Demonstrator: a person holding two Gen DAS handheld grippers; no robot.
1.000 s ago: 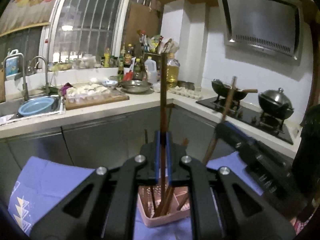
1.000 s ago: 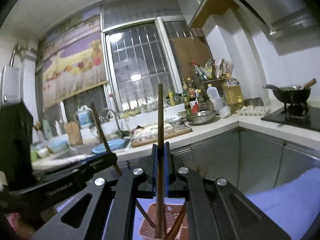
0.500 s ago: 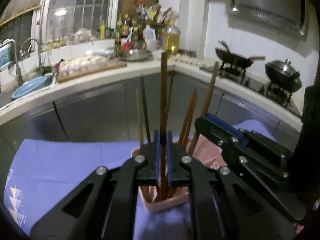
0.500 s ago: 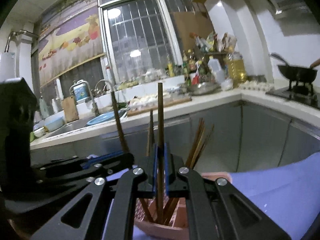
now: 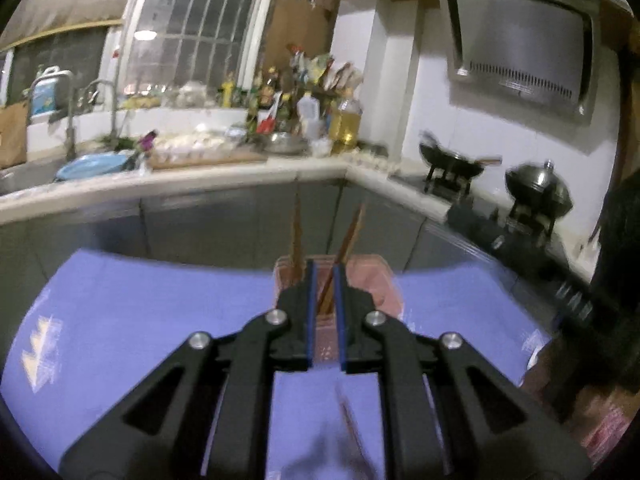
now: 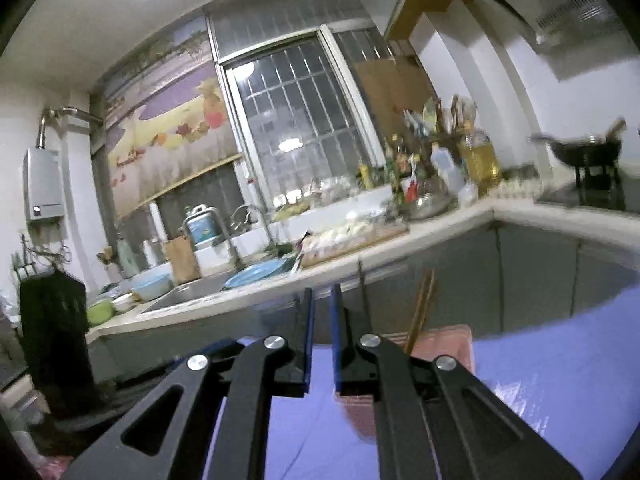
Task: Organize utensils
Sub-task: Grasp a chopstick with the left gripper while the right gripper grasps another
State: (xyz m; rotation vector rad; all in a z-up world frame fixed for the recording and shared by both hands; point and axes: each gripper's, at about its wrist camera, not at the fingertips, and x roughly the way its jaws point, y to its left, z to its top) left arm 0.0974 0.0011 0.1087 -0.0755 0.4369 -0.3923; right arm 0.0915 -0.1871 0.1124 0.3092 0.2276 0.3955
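A pink plastic utensil holder [image 5: 374, 286] stands on a purple cloth [image 5: 140, 312] and holds several brown chopsticks [image 5: 297, 236]. My left gripper [image 5: 324, 276] is slightly open and empty, just in front of the holder. In the right wrist view the holder [image 6: 444, 340] sits right of my right gripper [image 6: 321, 304], with chopsticks [image 6: 422, 312] standing in it. My right gripper is slightly open and empty, pulled back to the holder's left.
A kitchen counter [image 5: 180, 178] with a sink, a blue bowl [image 5: 94, 162], a cutting board and bottles runs behind. A stove with a wok [image 5: 454, 160] and a lidded pot [image 5: 538, 194] is at the right. Grey cabinet fronts stand beyond the cloth.
Both grippers held a chopstick upright over the holder, then lowered them in. Now both have opened, let go and drawn back; the chopsticks stand in the holder.
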